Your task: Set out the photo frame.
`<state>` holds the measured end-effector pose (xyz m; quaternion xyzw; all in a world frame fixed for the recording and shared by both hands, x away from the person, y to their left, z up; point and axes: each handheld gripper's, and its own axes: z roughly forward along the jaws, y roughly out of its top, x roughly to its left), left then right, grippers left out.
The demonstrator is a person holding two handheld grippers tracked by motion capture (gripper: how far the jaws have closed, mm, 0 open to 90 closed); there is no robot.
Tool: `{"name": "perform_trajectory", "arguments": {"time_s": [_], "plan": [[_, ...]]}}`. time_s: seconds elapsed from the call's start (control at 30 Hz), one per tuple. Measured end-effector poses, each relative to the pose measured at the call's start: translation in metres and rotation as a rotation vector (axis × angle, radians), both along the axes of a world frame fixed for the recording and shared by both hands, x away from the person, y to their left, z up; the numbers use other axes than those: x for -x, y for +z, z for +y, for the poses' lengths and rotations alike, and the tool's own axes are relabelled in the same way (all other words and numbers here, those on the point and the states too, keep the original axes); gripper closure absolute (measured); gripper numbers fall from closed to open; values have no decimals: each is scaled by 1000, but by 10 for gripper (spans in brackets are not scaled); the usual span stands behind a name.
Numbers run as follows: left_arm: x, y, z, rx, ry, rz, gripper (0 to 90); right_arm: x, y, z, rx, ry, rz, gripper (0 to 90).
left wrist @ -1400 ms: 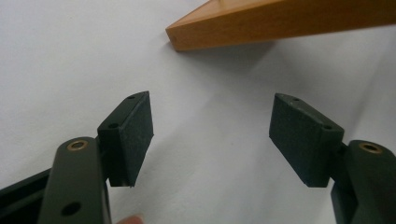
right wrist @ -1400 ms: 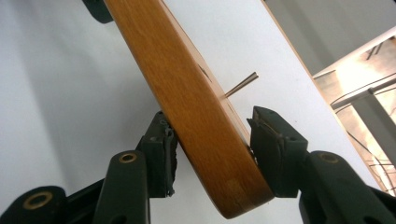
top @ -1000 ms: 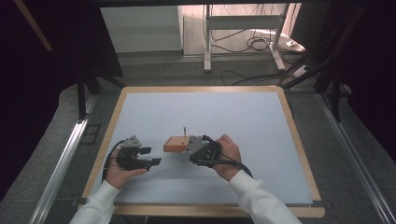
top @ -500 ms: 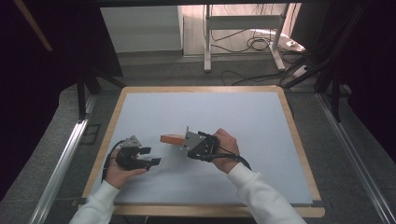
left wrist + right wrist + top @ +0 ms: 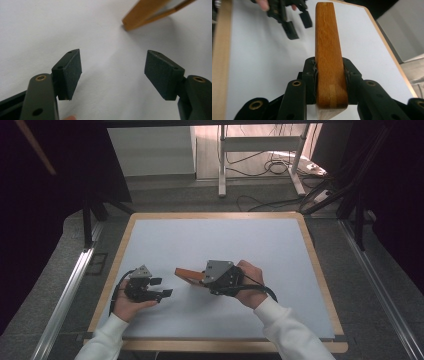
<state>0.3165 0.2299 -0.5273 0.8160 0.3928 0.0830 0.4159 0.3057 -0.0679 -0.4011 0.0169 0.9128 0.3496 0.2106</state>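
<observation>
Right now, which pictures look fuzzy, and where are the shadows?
Left gripper view: the wooden piece is soft and out of focus, with a faint shadow on the white table beneath it. Right gripper view: the wood is sharp between the right gripper pads; the left gripper beyond looks blurry. High view: evenly lit, dim surroundings.

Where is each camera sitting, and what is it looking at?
High view: above the table, looking down; both sleeved forearms show.
Left gripper view: on the left claw, facing the white tabletop between its open jaws.
Right gripper view: on the right claw, looking along the clamped wooden block.
All three share the block.
</observation>
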Motion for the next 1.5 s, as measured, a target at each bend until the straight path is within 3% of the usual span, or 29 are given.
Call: {"name": "perform_trajectory", "arguments": {"time_s": [0.1, 0.23, 0.4, 0.63, 0.97, 1.27, 1.5], "plan": [[0, 0, 0, -1, -1, -1, 298, 2, 3, -5, -14, 14, 29, 690], [0, 0, 0, 0, -1, 0, 298, -4, 3, -10, -27, -18, 50, 684], [0, 0, -1, 3, 1, 1, 296, -15, 4, -15, -31, -105, 2, 661], [0, -1, -2, -6, -10, 3, 294, -29, 4, -16, -46, -165, -2, 601], [0, -1, -1, -5, -8, 1, 293, -50, -1, -13, -21, -260, -14, 495], [0, -1, -1, -6, -10, 0, 293, -71, -7, -16, -27, -330, 17, 437], [0, -1, -2, -5, -10, -3, 292, -81, -11, -18, -38, -353, 44, 417]]}}
